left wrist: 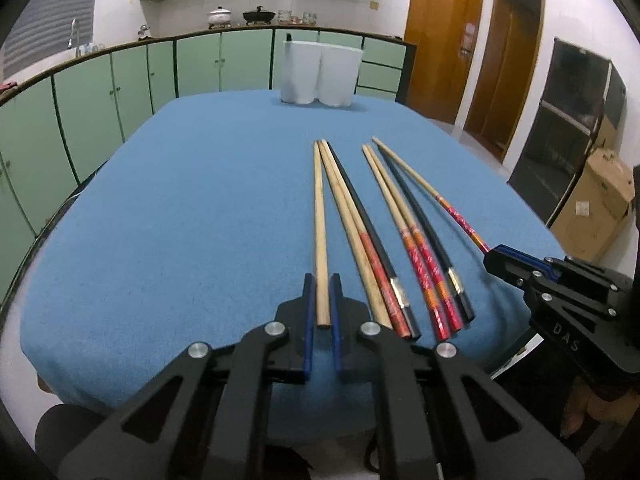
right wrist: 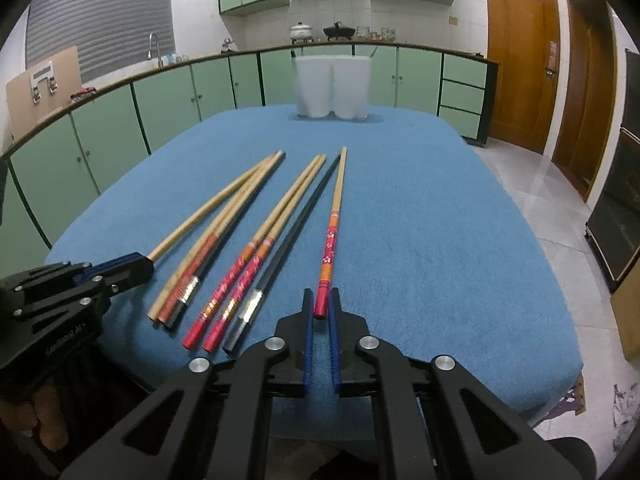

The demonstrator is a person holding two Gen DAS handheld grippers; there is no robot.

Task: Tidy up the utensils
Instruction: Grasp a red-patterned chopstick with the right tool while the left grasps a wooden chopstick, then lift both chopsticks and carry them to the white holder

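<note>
Several chopsticks lie on the blue tablecloth [left wrist: 180, 200]. My left gripper [left wrist: 322, 286] is shut on the near end of a plain wooden chopstick [left wrist: 320, 216]; it also shows in the right wrist view [right wrist: 136, 262]. My right gripper [right wrist: 320, 300] is shut on the red end of a red-patterned chopstick [right wrist: 334, 220]; it also shows in the left wrist view [left wrist: 496, 254]. Between them lie a wooden one with a red band [left wrist: 352, 224], black ones [left wrist: 424, 224] and two red-handled ones [left wrist: 404, 224]. Two white cups [left wrist: 320, 72] stand at the table's far edge.
Green kitchen cabinets [left wrist: 100, 92] run behind and to the left of the table. Wooden doors [left wrist: 444, 40] and a cardboard box [left wrist: 596, 208] are to the right. Tiled floor [right wrist: 540, 184] lies beyond the table's right edge.
</note>
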